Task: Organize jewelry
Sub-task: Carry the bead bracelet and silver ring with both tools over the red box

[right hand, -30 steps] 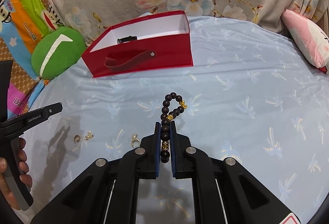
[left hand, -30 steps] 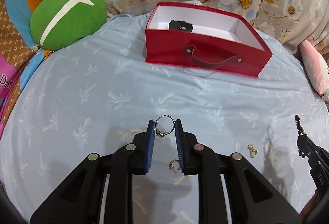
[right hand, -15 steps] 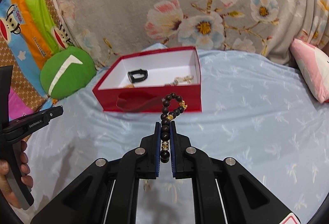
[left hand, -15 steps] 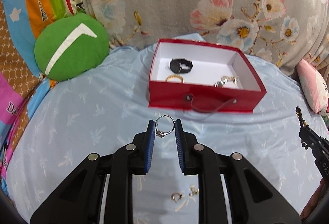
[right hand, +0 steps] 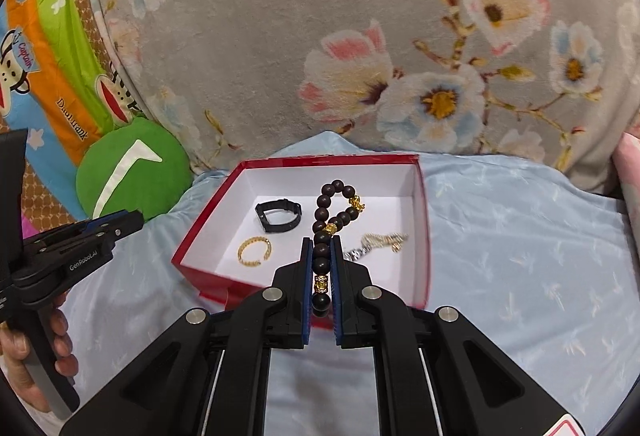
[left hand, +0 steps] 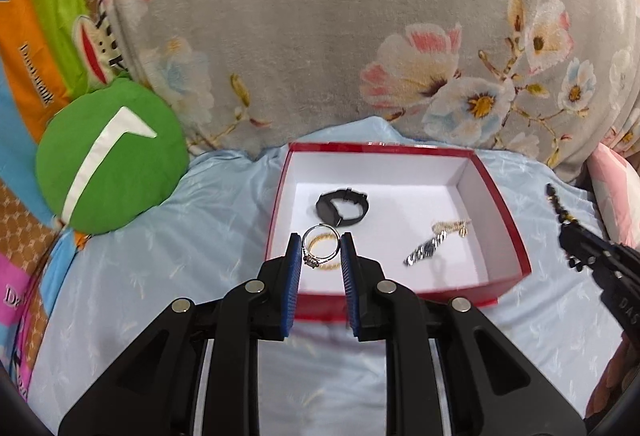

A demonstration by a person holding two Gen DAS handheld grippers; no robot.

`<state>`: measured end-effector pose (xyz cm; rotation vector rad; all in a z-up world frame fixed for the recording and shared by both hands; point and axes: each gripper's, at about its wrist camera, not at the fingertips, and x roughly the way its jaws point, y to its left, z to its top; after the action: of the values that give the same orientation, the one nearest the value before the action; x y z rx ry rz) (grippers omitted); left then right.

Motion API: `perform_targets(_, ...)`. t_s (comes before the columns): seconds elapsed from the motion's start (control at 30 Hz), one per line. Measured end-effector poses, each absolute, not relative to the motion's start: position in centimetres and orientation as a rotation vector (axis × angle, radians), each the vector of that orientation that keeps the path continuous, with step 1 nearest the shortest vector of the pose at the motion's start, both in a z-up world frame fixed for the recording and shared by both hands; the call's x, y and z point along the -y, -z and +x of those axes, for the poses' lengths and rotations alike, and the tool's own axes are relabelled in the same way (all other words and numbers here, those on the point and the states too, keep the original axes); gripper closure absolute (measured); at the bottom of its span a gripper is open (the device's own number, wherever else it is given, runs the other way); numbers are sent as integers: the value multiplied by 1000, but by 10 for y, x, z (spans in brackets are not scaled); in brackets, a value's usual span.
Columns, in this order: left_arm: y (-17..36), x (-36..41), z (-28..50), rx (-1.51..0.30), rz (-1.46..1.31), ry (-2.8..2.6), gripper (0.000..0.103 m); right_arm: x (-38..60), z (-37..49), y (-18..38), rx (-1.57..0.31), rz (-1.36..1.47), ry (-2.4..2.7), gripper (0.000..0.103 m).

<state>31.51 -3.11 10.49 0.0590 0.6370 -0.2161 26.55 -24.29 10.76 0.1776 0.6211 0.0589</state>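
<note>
My left gripper [left hand: 320,242] is shut on a silver ring [left hand: 307,250] and holds it above the near left part of the red box [left hand: 508,211]. My right gripper [right hand: 321,246] is shut on a dark bead bracelet [right hand: 334,207] with gold charms, held above the red box [right hand: 200,236]. Inside the box lie a black watch [left hand: 342,207], a gold bangle [right hand: 254,251] and a silver and gold chain [left hand: 436,244]. The right gripper also shows at the right edge of the left wrist view [left hand: 576,240], and the left gripper shows at the left of the right wrist view [right hand: 120,226].
The box sits on a light blue bedsheet [left hand: 180,236]. A green round cushion [left hand: 108,163] lies to its left. A grey floral blanket [left hand: 340,35] rises behind it. A pink pillow [left hand: 612,175] is at the right.
Both grippers have risen and moved forward over the red box, carrying the ring and the bead bracelet. The small earrings on the sheet have passed out of view.
</note>
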Motion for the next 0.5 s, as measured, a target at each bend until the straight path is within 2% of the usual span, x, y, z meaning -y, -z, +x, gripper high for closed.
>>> perform_targets(0.3,-90,69,414,-702,115,204,84,242,377,-91,-713,144,-73,96)
perform_targets(0.5,-71,102,465,-763,159,232,84,250,443,-60,-821,165,-82,96)
